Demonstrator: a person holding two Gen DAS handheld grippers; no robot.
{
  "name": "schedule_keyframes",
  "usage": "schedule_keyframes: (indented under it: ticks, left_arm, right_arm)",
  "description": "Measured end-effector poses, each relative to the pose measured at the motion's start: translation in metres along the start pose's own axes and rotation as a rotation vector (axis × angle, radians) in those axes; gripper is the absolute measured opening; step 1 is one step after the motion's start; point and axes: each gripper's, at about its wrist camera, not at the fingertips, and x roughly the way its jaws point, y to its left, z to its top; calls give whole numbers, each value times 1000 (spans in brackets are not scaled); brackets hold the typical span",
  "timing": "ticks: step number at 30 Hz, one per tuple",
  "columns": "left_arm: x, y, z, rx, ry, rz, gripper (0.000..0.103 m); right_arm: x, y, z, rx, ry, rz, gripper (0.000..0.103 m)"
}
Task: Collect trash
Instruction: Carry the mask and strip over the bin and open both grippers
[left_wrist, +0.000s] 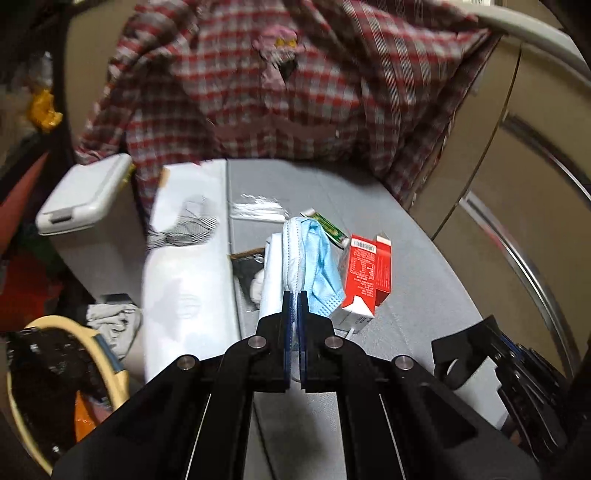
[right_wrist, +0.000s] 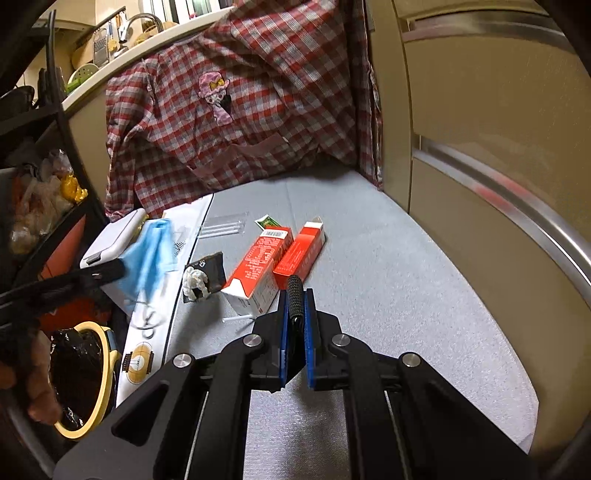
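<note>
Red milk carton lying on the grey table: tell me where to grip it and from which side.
Grip the red milk carton across its long flat sides at mid-body, coming down from above. It lies on its side with the gabled end toward the camera; the red box crowds its right flank.

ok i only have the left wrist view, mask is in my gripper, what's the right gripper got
observer: the right gripper is shut on a small black ridged thing; I can't tell what it is.
operator: how's the mask hanging
observer: the mask droops from the left gripper, and its ear loops dangle in front of the white sheet; whether they touch it I can't tell.
operator: anything near the bin
observer: a hand shows right beside the rim of the bin.
</note>
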Motion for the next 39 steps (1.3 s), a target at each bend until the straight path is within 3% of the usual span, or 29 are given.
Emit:
schedule_keyframes:
  ticks: [8,18,39]
  left_arm:
    - [-58,25,-11,1,-62,100,2]
    - [-118,59,-26,-35,-113,225,2]
    - [-177,166,-68,-201,-131,445,2]
  right_arm:
    - [-25,20,5,-32,-41,57,8]
    - [-55,91,9,-128,-50,211,8]
    - [-63,253,-19,-372,14,463,8]
